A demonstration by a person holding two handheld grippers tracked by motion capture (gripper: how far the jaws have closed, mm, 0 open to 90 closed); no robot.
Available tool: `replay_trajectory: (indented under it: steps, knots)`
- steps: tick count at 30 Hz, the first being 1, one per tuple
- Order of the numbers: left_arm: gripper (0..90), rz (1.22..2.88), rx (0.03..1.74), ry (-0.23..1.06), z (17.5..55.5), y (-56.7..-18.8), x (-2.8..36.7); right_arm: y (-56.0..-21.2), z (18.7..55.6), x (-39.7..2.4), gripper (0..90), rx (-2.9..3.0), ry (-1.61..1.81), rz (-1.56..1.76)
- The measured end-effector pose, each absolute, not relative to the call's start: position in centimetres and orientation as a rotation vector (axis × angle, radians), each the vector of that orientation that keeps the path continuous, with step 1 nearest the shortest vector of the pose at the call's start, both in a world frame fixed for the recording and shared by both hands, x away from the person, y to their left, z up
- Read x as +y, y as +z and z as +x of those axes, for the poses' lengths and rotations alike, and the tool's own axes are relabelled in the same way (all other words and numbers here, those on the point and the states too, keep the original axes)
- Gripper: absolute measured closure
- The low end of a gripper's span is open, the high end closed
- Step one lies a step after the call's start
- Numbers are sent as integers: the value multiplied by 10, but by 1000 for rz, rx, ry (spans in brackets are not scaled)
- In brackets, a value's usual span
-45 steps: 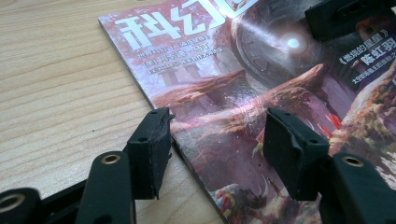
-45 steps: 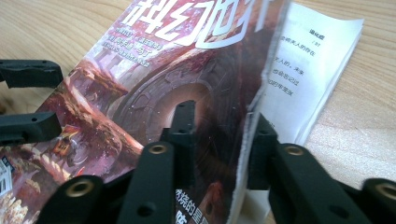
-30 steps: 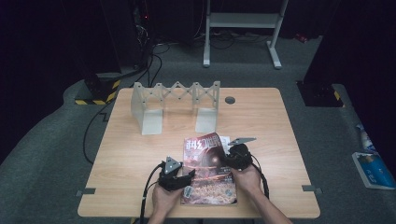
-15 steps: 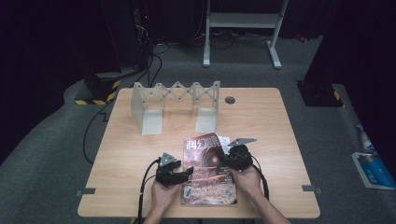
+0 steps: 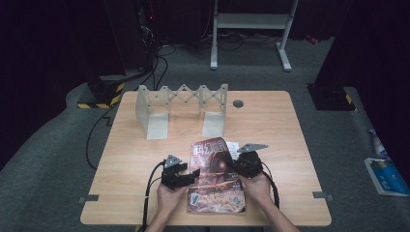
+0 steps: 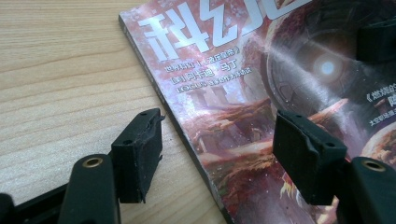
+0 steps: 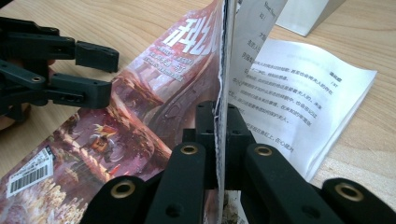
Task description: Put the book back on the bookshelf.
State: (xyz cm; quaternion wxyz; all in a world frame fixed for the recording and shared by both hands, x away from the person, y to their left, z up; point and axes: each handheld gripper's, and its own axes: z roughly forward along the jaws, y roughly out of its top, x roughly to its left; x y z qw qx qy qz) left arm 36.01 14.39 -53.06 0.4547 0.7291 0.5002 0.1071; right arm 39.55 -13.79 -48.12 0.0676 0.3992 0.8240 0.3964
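Glossy red cover stock identifies the magazine [image 5: 215, 176], which lies near the front edge of the wooden tabletop [image 5: 290, 140], roughly midway between its front corners, spine side toward the left gripper. Right gripper [image 5: 240, 164]: jaws closed on the magazine's front cover at its free edge, the cover raised to stand nearly on edge in the right gripper view, where the gripper [image 7: 220, 116] pinches the sheet between both pads. White printed inner pages [image 7: 299, 112] are exposed beneath and beyond the raised cover. Left gripper [image 5: 192, 176]: jaws apart and holding nothing; in the left gripper view they straddle the spine edge of the magazine [image 6: 243, 107], one fingertip [image 6: 140, 154] over bare wood, the other over the cover art. Whether either fingertip touches the surface cannot be told. Grey accordion-style rack [image 5: 181, 108] stands near the back edge, well apart from the work. Assessment: opening of the magazine is begun but incomplete. Cover is seized and part lifted; it is not yet folded flat to the left, and the left gripper has yet to steady the spine.
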Motion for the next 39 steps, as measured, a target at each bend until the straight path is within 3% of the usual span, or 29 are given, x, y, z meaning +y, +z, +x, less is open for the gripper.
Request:
replay_trajectory:
  steps: [39]
  knots:
    - [292, 1793, 1167, 149, 374, -532, 139, -461, 373, -146, 884, 2444, 1346, 994]
